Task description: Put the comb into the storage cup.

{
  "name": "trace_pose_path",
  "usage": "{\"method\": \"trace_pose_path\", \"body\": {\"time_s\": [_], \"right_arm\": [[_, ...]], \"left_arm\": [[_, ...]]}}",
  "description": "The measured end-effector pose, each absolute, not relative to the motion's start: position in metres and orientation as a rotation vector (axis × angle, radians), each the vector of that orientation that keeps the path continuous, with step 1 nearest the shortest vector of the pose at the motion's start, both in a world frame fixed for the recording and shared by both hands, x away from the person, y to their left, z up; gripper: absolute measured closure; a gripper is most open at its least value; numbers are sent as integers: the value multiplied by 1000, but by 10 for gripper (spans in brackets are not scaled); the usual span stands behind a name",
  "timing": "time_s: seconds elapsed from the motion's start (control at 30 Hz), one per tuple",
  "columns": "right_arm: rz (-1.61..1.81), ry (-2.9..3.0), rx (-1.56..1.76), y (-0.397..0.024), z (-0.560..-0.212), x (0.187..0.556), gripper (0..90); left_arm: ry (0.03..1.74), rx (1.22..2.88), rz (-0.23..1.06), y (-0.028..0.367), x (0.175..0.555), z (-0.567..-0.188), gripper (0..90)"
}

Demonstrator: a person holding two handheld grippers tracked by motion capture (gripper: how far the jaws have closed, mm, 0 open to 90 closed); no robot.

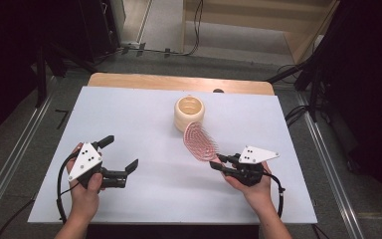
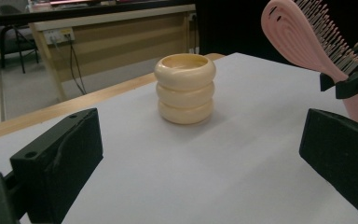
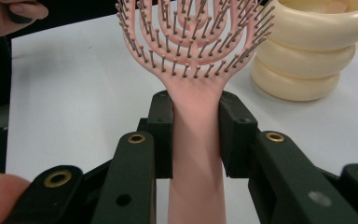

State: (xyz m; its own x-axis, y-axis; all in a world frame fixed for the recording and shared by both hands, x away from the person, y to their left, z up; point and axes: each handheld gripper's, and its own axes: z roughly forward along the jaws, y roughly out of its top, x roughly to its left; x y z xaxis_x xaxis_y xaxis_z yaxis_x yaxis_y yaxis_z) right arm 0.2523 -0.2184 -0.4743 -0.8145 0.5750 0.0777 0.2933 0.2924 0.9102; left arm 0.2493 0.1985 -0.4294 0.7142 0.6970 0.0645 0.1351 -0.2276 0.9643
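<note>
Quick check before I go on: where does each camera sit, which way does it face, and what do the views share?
High view: above the person's side, facing forward and down on the white table; both forearms, left gripper open, right gripper gripping the pink hairbrush.
Left gripper view: on the left gripper, facing the cream ribbed pot; its two black jaws show.
Right gripper view: on the right gripper, facing along the hairbrush handle; jaws and fingertips show.
Shared: all show pot and hairbrush.

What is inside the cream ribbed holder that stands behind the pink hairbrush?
The cream ribbed holder looks empty near its top: its inner wall and open mouth are bare. Its bottom is covered by the rim. The pink hairbrush, held in the right gripper, stays outside it.
</note>
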Motion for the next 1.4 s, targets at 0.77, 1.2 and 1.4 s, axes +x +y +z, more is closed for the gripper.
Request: {"method": "trace_pose_path", "body": {"time_s": [0.77,1.2,1.4], "right_arm": [[1618,2255,734,-194,-473,245,674],[1625,2245,714,-186,-474,242,674],[1624,2247,713,-182,-474,242,674]], "left_arm": [[570,1746,510,148,254,-425,23],[525,1742,429,118,257,-424,29],[511,1733,389,109,256,-423,52]]}}
